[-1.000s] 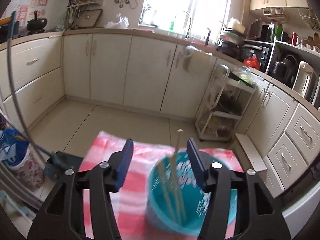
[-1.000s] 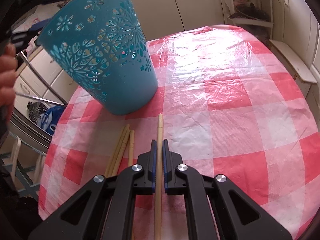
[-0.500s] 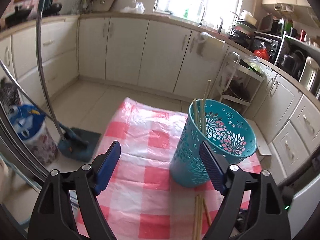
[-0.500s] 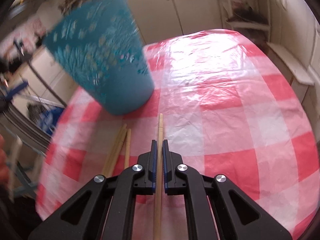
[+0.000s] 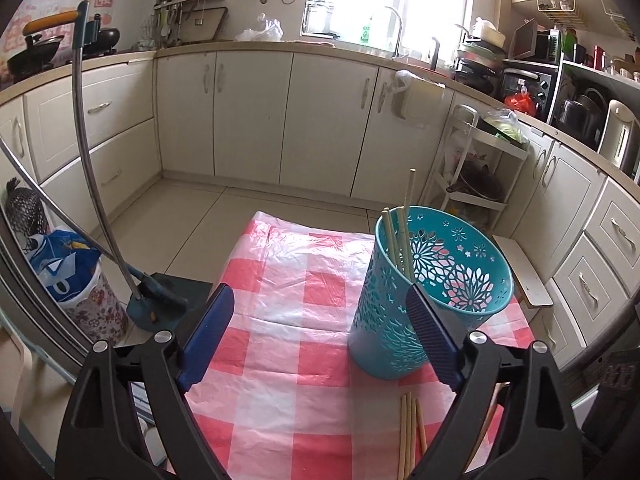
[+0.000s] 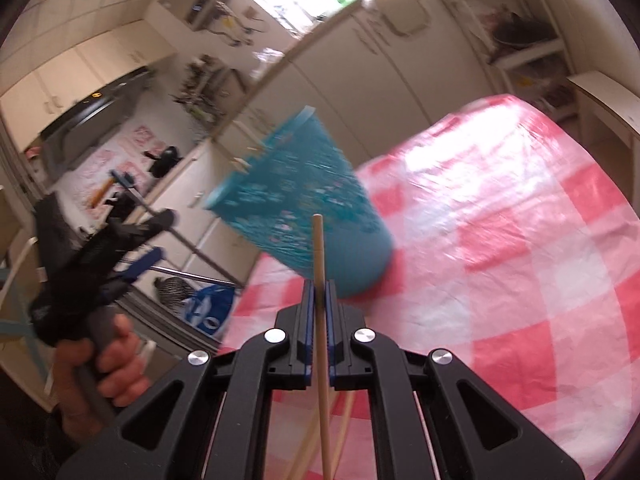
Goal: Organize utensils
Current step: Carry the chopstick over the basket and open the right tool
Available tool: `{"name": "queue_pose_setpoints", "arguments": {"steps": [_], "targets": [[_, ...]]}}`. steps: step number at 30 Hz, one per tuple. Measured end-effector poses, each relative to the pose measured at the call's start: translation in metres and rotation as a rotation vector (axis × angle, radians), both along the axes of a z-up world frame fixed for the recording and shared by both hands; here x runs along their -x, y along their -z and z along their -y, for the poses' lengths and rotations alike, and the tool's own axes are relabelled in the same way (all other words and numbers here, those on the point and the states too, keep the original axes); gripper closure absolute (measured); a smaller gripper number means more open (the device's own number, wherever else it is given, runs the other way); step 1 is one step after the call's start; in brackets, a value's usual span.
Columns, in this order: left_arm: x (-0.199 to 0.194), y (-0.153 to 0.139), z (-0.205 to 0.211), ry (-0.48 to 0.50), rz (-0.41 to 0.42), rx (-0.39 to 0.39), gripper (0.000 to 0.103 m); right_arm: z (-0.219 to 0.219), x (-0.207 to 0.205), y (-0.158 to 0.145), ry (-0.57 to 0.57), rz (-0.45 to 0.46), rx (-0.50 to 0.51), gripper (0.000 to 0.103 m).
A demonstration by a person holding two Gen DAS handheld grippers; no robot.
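A teal perforated holder stands upright on the red-and-white checked tablecloth, with three wooden chopsticks leaning inside it. More loose chopsticks lie on the cloth in front of it. My left gripper is open and empty, pulled back to the holder's left. My right gripper is shut on a single chopstick, lifted off the cloth and pointing at the blurred holder. The left gripper also shows in the right wrist view, held in a hand.
A mop and a patterned bin with a blue bag stand off the table's left edge. A white rack and a low bench stand beyond the table's far right. Kitchen cabinets ring the room.
My left gripper let go of the holder, opened wide and pulled back, leaving it standing on the cloth. My right gripper lifted its chopstick off the cloth and tilted up toward the holder.
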State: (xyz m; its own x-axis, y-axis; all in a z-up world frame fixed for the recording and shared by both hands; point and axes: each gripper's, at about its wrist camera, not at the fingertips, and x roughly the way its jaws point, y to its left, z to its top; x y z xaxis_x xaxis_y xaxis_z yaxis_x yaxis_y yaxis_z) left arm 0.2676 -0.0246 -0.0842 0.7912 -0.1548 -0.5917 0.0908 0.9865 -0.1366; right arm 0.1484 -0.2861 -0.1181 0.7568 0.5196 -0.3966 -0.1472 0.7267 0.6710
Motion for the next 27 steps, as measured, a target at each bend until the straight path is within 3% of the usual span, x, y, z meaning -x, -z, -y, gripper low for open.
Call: {"name": "queue_pose_setpoints", "arguments": {"steps": [7, 16, 27], "targets": [[-0.003, 0.001, -0.008, -0.010, -0.017, 0.023, 0.019, -0.012, 0.001, -0.035, -0.035, 0.094, -0.031, 0.097], [-0.009, 0.004, -0.019, -0.038, -0.044, 0.063, 0.019, -0.013, -0.012, -0.114, -0.060, 0.216, -0.009, 0.097], [-0.011, 0.005, -0.027, -0.061, -0.054, 0.088, 0.018, -0.003, -0.052, -0.182, 0.047, 0.298, 0.107, 0.097]]}}
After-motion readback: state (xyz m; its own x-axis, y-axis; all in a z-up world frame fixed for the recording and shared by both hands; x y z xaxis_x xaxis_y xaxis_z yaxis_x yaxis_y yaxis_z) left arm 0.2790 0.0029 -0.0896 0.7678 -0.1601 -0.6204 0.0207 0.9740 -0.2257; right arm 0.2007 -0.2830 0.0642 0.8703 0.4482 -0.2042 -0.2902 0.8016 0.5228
